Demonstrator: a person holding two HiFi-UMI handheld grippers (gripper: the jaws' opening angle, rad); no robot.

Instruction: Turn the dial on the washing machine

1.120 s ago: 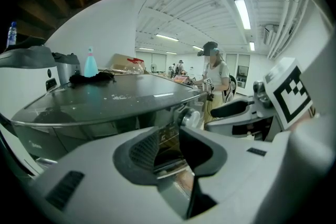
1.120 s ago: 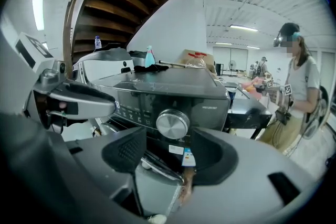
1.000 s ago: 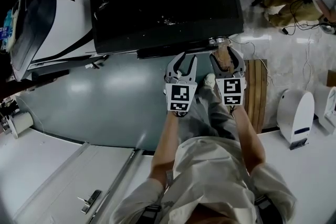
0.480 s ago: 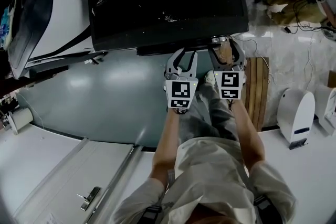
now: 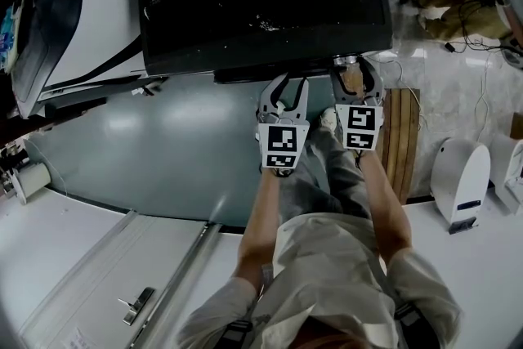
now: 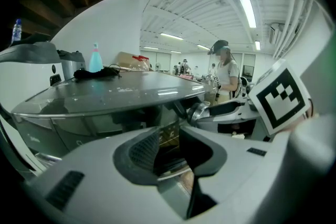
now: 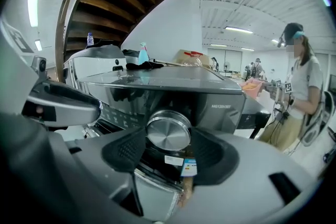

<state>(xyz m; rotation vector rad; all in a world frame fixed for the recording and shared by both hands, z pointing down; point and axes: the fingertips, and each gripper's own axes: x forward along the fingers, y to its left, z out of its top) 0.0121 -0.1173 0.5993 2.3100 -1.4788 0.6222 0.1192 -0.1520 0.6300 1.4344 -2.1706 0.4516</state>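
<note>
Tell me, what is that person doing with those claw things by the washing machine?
A person stands at a washing machine with a gripper in each hand. The right gripper has just been closing its fingers. They now pinch the round silver dial on the machine's front, so it looks ready to be turned. The left gripper hangs beside it with its fingers apart, holding nothing.

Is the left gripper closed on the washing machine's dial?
No, in the left gripper view the left gripper stands open and empty, with the dial off to its right.
</note>
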